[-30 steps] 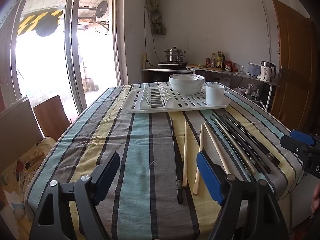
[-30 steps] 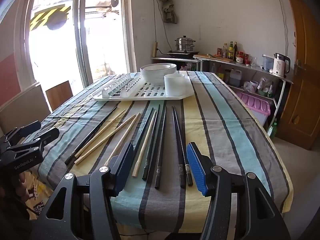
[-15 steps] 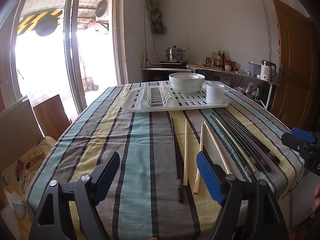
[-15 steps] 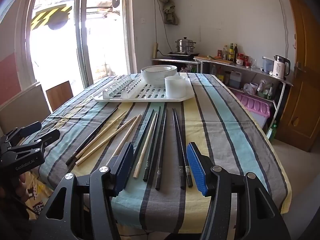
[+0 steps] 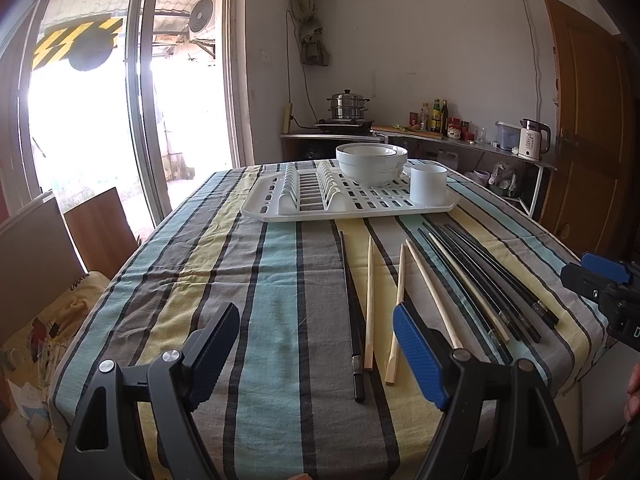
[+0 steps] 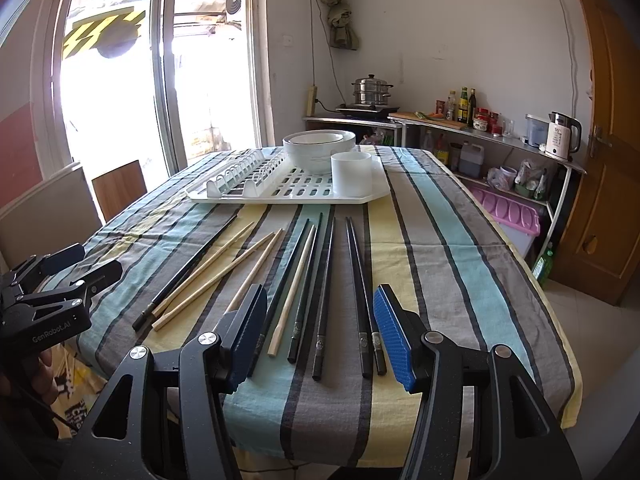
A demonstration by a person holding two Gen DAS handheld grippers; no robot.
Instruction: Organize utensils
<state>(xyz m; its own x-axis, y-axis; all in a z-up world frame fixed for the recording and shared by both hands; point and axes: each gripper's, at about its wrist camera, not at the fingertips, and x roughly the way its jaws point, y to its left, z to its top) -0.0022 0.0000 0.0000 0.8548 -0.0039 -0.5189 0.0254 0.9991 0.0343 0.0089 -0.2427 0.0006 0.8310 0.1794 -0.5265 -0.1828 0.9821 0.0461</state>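
left gripper (image 5: 316, 344): spread wide, nothing in it, hanging over the near edge of the table, just left of the loose sticks

right gripper (image 6: 320, 328): also gaping, empty, parked over the near ends of the dark chopsticks

black chopsticks (image 6: 326, 280): most lie side by side on the striped tablecloth (image 6: 440, 248), ends toward the camera; one more lone black chopstick (image 5: 350, 312) sits off to the left

wooden chopsticks (image 5: 370, 300): pale ones fanned out between the black ones, one mixed right into the dark bunch

drying rack (image 6: 288, 188): white tray further back, well apart from the chopsticks

bowls (image 6: 318, 150): stacked on the rack, beside the white cup (image 6: 351, 174) at its near right corner

in the way: honestly nothing between the grippers and the sticks

background: steamer pot (image 6: 372, 90), bottles and a kettle (image 6: 562, 136) on the counter, chair (image 5: 100, 232) by the glass door
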